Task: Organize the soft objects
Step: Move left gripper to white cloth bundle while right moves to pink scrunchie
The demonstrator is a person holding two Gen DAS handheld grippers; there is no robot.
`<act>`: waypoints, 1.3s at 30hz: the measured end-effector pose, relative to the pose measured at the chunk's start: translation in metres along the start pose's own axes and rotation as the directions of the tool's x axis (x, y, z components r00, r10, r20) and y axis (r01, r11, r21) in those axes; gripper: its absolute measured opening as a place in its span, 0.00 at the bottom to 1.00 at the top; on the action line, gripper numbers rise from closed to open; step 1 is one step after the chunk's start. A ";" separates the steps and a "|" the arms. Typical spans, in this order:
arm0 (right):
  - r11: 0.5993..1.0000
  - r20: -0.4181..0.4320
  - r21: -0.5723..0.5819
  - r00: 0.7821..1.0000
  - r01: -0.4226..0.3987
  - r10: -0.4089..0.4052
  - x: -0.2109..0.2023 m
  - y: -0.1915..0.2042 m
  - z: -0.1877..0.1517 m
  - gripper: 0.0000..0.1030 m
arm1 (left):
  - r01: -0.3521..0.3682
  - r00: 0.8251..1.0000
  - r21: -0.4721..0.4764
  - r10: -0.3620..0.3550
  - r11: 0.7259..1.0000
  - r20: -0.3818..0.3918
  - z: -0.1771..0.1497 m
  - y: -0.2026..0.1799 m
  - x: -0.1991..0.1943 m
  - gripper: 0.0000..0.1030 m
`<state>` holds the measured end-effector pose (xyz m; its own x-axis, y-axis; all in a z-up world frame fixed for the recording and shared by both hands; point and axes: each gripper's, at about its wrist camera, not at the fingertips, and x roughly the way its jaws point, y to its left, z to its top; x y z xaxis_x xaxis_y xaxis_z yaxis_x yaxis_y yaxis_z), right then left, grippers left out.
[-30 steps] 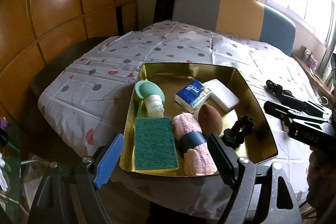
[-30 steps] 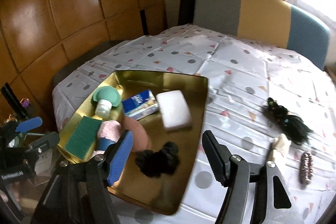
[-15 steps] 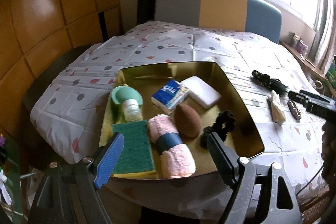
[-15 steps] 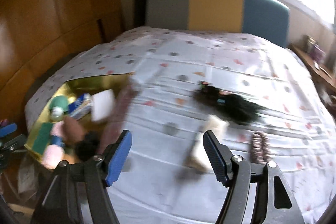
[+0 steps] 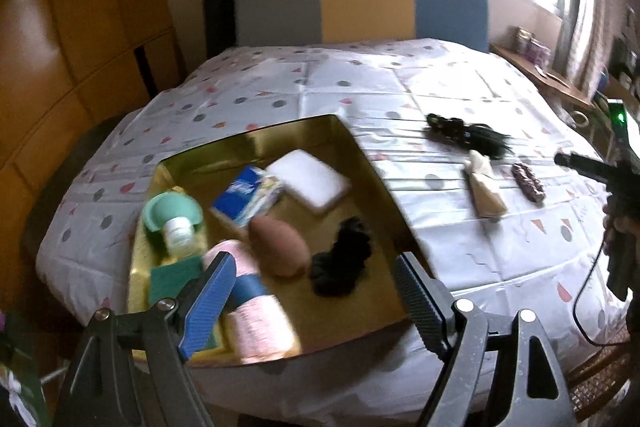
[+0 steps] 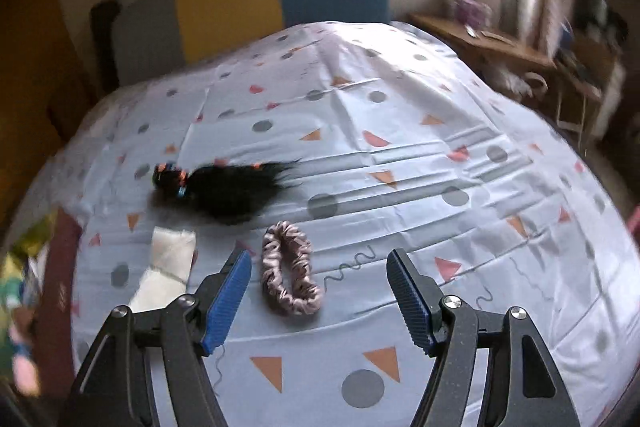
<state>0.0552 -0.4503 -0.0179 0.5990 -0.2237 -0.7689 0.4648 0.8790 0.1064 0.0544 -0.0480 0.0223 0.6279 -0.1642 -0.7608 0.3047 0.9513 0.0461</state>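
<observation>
Cream pouch (image 6: 166,269) beside pink scrunchie (image 6: 290,273)

Patterned tablecloth (image 6: 400,147) bearing gold tray (image 5: 376,171), black hairpiece (image 6: 228,191), pink scrunchie (image 6: 290,279), white pouch (image 6: 168,267)

On the tabletop (image 5: 400,87), the tray (image 5: 372,163) lies toward the left edge, holding a sponge (image 5: 308,179) and rolled towel (image 5: 252,307). Right of it lie a hairpiece (image 6: 228,187), a scrunchie (image 6: 290,279) and a cloth (image 6: 168,267).

We hold our left tool (image 5: 316,291) tilted downward, jaws spread wide and empty; our right tool (image 6: 320,291) likewise angles down, jaws apart, gripping nothing.
</observation>
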 end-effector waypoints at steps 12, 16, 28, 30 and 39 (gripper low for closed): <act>0.989 -0.025 0.149 1.000 0.008 -0.004 0.002 -0.028 0.002 0.72 | 0.131 0.991 0.097 -0.128 0.987 -0.031 0.024 -0.069 0.020 0.77; 0.985 -0.038 0.173 0.999 0.024 -0.017 0.003 -0.033 0.002 0.72 | 0.186 0.982 0.109 -0.181 0.977 -0.054 0.032 -0.090 0.026 0.74; 0.967 -0.072 0.255 0.997 0.022 -0.004 0.008 -0.049 0.000 0.72 | 0.308 0.941 0.093 -0.289 0.947 -0.175 0.067 -0.153 0.084 0.61; 0.967 -0.073 0.255 0.997 0.019 0.000 0.009 -0.049 0.000 0.72 | 0.310 0.937 0.087 -0.289 0.947 -0.194 0.071 -0.162 0.097 0.59; 0.963 -0.075 0.268 0.997 -0.009 0.030 0.011 -0.049 0.000 0.72 | 0.271 0.937 0.095 -0.241 0.958 -0.252 0.078 -0.205 0.158 0.61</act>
<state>0.0391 -0.4957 -0.0312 0.5622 -0.1646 -0.8105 0.6172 0.7358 0.2787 0.1471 -0.2892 -0.0564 0.3346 -0.3170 -0.8874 0.5300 0.8420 -0.1010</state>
